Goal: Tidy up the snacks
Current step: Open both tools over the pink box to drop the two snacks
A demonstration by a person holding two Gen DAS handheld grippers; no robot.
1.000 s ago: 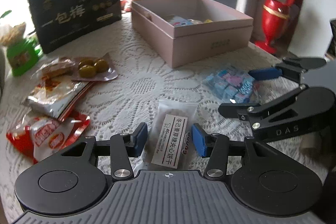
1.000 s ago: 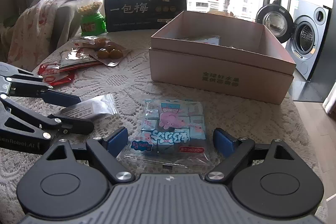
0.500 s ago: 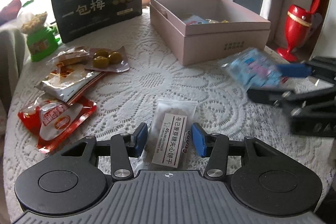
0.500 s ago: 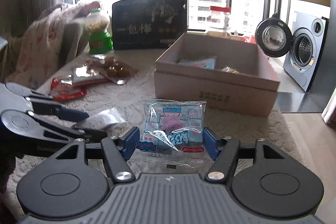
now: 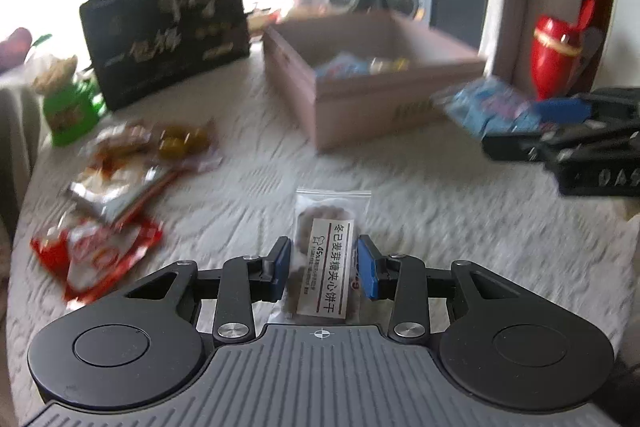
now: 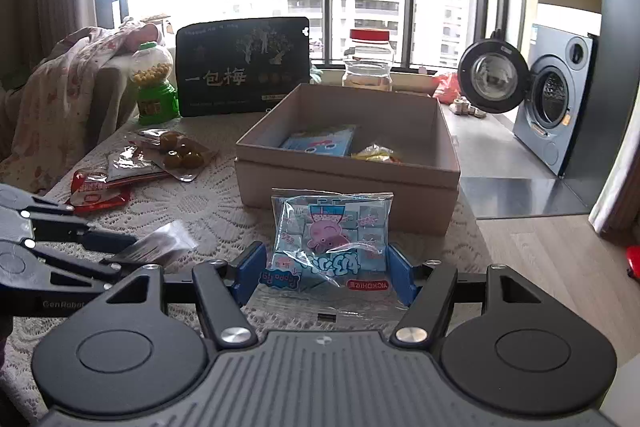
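My left gripper (image 5: 325, 267) is shut on a clear biscuit packet (image 5: 326, 247) with a white label and holds it above the lace tablecloth. My right gripper (image 6: 326, 267) is shut on a blue Peppa Pig candy bag (image 6: 330, 239), lifted in front of the open pink box (image 6: 348, 183). The box (image 5: 384, 99) holds a blue packet (image 6: 320, 143) and a yellow one (image 6: 374, 153). The right gripper with its bag (image 5: 492, 107) shows at the right of the left wrist view. The left gripper with its packet (image 6: 160, 247) shows at the left of the right wrist view.
Loose snacks lie at the table's left: a red packet (image 6: 96, 187), a silver packet (image 6: 132, 167), a plum pack (image 6: 178, 155). A black plum bag (image 6: 244, 67), a green candy dispenser (image 6: 154, 87) and a red-lidded jar (image 6: 368, 61) stand behind. A washing machine (image 6: 552, 107) is at the right.
Both grippers have closed on their packets and lifted them off the table. The right gripper has carried the blue bag up toward the box. The left view is blurred by motion.
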